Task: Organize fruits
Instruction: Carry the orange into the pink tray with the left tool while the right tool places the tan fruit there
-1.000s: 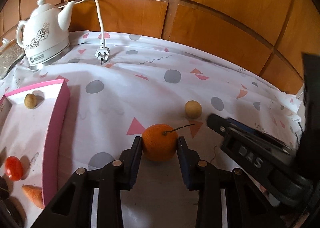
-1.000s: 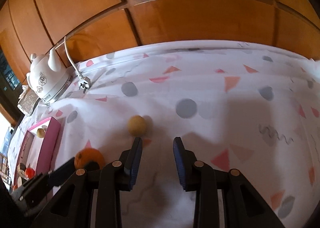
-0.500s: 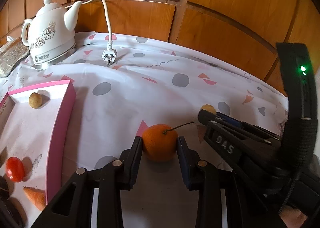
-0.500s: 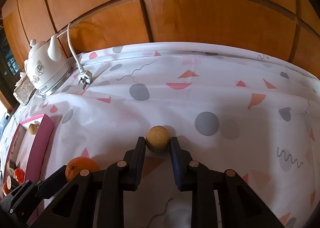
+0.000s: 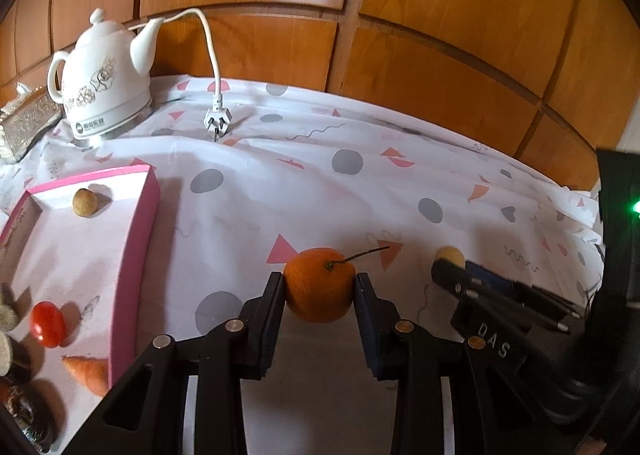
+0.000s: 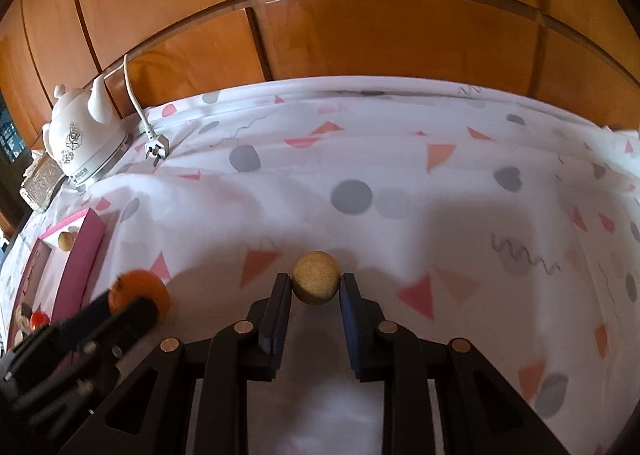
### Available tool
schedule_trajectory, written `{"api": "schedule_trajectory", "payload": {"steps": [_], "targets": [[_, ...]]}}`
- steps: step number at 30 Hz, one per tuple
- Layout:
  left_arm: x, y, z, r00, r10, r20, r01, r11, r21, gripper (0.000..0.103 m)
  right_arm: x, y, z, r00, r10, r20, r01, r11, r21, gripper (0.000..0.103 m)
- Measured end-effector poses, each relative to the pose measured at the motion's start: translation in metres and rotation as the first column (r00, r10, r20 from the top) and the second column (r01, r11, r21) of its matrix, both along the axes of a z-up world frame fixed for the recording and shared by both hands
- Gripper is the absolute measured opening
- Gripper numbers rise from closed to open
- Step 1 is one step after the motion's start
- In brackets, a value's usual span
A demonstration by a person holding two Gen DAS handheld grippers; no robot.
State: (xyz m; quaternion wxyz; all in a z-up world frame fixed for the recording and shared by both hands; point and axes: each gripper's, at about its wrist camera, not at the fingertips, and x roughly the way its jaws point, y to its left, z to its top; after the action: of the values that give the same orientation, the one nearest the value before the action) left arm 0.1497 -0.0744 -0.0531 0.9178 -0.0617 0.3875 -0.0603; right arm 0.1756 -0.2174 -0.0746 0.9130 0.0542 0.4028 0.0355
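Grippers clamp firm fruit: left gripper point(image 5: 320, 287) jaws pinch orange point(image 5: 320, 285) sides, right gripper point(image 6: 315, 287) jaws hold longan point(image 6: 316, 277), light, thin-shelled.

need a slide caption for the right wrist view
Right gripper shut on a small tan round fruit above the patterned tablecloth, white kettle at far left.

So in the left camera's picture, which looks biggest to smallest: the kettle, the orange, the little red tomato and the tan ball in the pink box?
1. kettle, though it sits farthest away.
2. orange, magnified by being right at the camera.
3. tomato.
4. tan ball; close to the tomato, and farther off, so unsure.
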Motion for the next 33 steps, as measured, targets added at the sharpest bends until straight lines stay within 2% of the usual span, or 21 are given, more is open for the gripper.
{"api": "schedule_trajectory", "payload": {"steps": [18, 33], "targets": [[-0.063, 0.021, 0.034, 0.997, -0.018, 0.079, 0.016, 1.000, 0.025, 0.035, -0.071, 0.015, -0.005, 1.000, 0.009, -0.010, -0.009, 1.000, 0.011, 0.025], [-0.100, 0.067, 0.057, 0.992, 0.028, 0.119, -0.030, 0.999, 0.020, 0.035, -0.099, 0.060, 0.014, 0.992, 0.117, 0.042, -0.118, 0.993, 0.019, 0.025]]}}
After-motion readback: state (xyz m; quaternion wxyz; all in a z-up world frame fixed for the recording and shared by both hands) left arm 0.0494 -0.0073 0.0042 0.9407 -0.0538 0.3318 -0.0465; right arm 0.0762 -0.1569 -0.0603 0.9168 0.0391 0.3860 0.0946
